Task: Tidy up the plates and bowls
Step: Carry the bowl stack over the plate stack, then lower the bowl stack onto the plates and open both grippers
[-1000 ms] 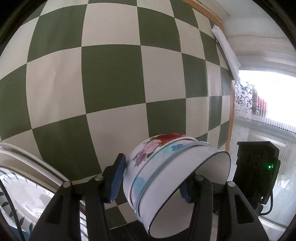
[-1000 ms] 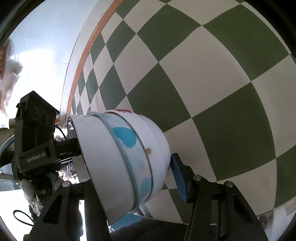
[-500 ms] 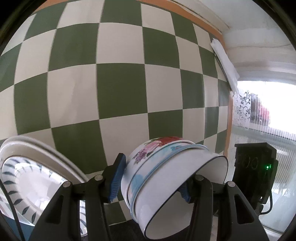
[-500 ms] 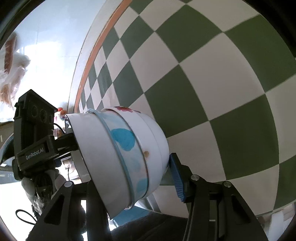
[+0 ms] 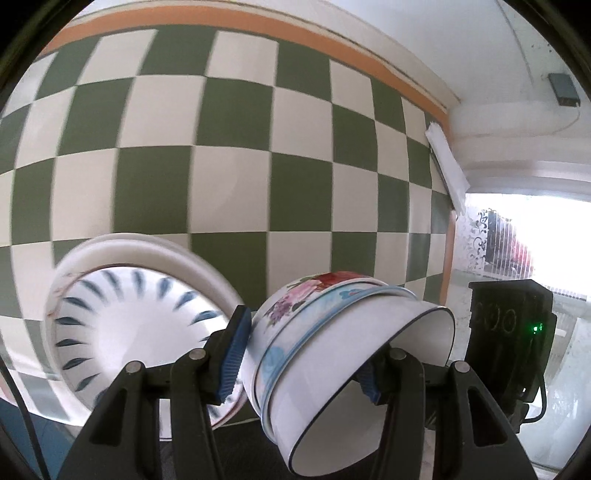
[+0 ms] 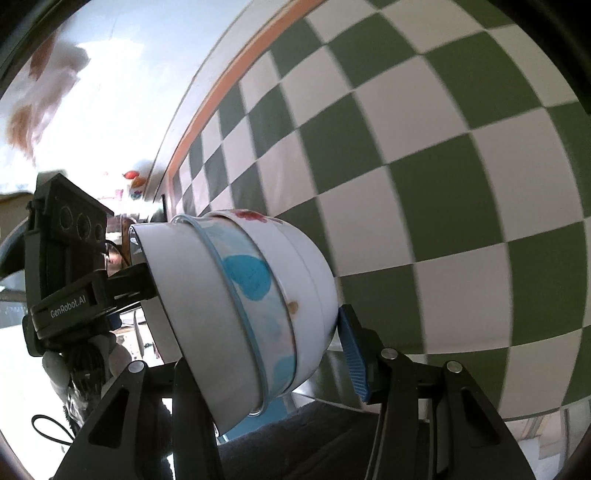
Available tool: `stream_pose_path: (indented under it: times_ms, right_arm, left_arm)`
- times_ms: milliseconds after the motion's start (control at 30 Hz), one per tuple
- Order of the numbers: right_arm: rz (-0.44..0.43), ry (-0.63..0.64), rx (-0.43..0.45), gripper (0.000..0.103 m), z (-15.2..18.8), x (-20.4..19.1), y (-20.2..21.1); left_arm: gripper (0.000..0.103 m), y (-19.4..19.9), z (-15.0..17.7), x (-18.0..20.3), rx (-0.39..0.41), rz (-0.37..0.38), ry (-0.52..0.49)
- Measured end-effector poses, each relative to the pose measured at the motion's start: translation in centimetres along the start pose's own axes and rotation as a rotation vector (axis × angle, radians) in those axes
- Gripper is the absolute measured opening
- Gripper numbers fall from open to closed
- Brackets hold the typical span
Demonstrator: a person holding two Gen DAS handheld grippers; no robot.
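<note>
Both my claws clamped one stack of nested bowls, held tipped on its side.

My left claw (image 5: 303, 354) had its jaws closed on the bowl stack (image 5: 332, 347), one blue pad against the flowered base, the other inside the open mouth. My right claw (image 6: 269, 339) pinched the same bowl stack (image 6: 255, 295) the same way, one pad on the base, the other finger hidden inside. Just left of the stack a blue-dashed plate (image 5: 122, 332) showed tilted, blurred. Behind everything lay the green-and-white checkered surface (image 5: 236, 155), edged with an orange border (image 5: 258, 26).
</note>
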State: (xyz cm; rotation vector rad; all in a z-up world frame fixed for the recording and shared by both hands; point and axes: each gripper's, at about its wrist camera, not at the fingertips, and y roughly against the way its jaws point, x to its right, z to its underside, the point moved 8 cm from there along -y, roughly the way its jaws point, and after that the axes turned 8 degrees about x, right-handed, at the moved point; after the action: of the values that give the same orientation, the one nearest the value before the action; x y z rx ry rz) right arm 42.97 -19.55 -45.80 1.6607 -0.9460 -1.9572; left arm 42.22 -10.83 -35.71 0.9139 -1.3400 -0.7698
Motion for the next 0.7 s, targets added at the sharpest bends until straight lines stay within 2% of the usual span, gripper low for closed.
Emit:
stream_pose_path:
  times_ms: [300, 700]
  right_arm:
    - [-0.009, 0.029, -0.037, 0.050, 3.0, -4.8, -4.9]
    - [0.012, 0.004, -0.078, 0.050, 5.6, -5.3, -8.8]
  left_arm:
    - [0.048, 2.9, 0.4, -5.7, 0.008, -0.029, 0.017]
    - [0.048, 2.3, 1.0, -10.9, -0.052, -0.047, 0.041]
